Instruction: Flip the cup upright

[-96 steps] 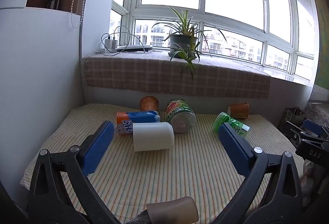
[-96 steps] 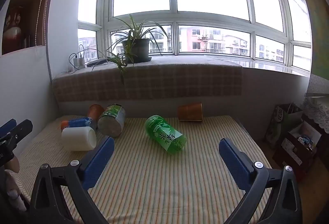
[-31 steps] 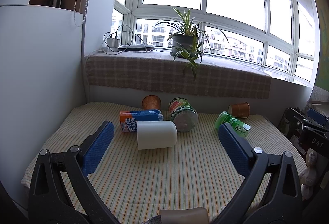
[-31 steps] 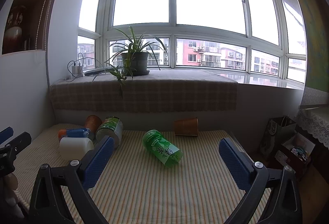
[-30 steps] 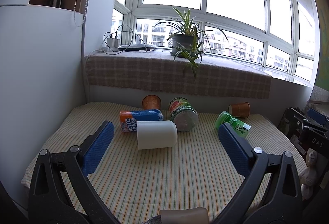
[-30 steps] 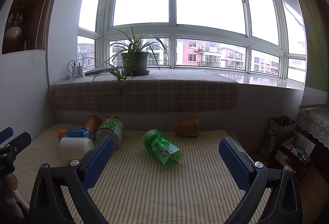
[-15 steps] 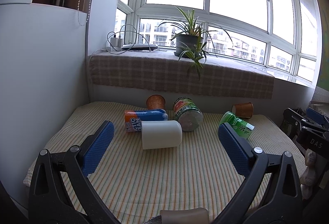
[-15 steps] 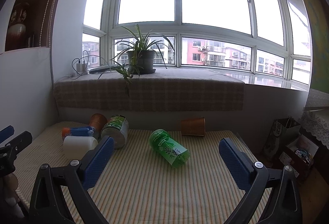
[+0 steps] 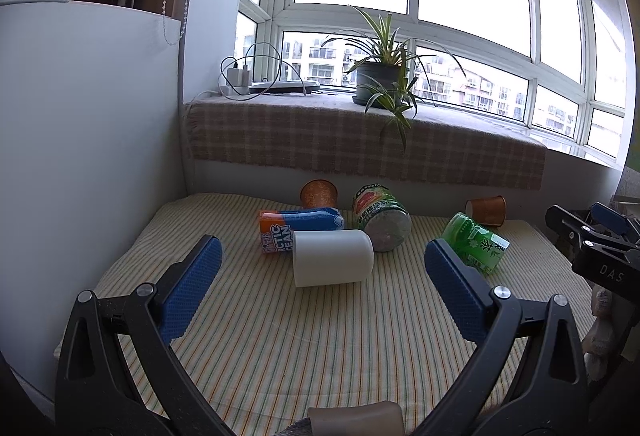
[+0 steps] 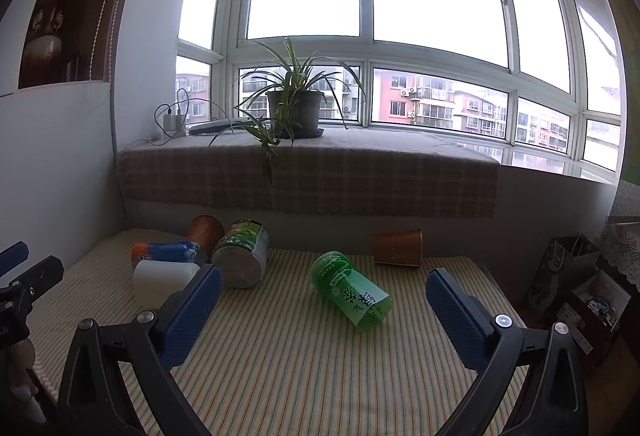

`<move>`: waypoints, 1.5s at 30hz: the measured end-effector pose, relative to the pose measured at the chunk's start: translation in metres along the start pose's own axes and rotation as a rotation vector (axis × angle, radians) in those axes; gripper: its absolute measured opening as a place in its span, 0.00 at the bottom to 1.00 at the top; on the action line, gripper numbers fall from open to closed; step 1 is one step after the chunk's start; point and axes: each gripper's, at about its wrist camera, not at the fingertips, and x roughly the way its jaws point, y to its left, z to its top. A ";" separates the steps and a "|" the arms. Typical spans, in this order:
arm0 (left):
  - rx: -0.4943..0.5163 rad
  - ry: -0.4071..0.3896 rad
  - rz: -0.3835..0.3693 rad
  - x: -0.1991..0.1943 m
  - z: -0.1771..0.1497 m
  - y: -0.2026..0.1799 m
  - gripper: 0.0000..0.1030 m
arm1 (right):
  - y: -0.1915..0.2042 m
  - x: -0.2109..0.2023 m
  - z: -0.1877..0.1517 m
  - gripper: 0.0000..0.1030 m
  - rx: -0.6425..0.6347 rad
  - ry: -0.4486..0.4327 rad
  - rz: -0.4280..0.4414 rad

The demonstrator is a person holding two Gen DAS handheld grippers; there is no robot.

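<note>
A white cup (image 9: 331,257) lies on its side on the striped tablecloth (image 9: 280,336), ahead of my open, empty left gripper (image 9: 320,272); it also shows in the right wrist view (image 10: 164,282). A green cup (image 10: 351,290) lies on its side ahead of my open, empty right gripper (image 10: 320,300); it also shows in the left wrist view (image 9: 476,241). A copper cup (image 10: 398,247) lies on its side by the back wall. Another copper cup (image 9: 319,193) lies further left.
An orange-and-blue cup (image 9: 298,225) and a green-and-red cup (image 9: 380,217) lie on their sides behind the white cup. A checked ledge (image 9: 360,144) with a potted plant (image 9: 380,80) runs along the back. A white wall (image 9: 80,156) stands left. Bags (image 10: 580,296) sit right.
Both grippers have shifted slightly, so the cups sit a little differently in view. Both stay open and empty. The cups have not moved.
</note>
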 end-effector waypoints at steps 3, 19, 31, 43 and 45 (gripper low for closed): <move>-0.004 0.011 0.014 0.001 -0.002 0.005 1.00 | 0.004 0.007 0.000 1.00 -0.005 0.011 0.027; -0.023 0.086 0.050 0.010 -0.020 0.031 1.00 | 0.057 0.066 0.023 0.99 -0.239 0.083 0.347; -0.049 0.167 0.022 0.017 -0.036 0.043 1.00 | 0.156 0.155 0.045 0.84 -0.662 0.324 0.638; -0.120 0.205 0.027 0.028 -0.043 0.068 1.00 | 0.224 0.244 0.040 0.71 -0.963 0.553 0.734; -0.130 0.209 0.030 0.032 -0.043 0.071 1.00 | 0.228 0.256 0.040 0.67 -0.975 0.592 0.747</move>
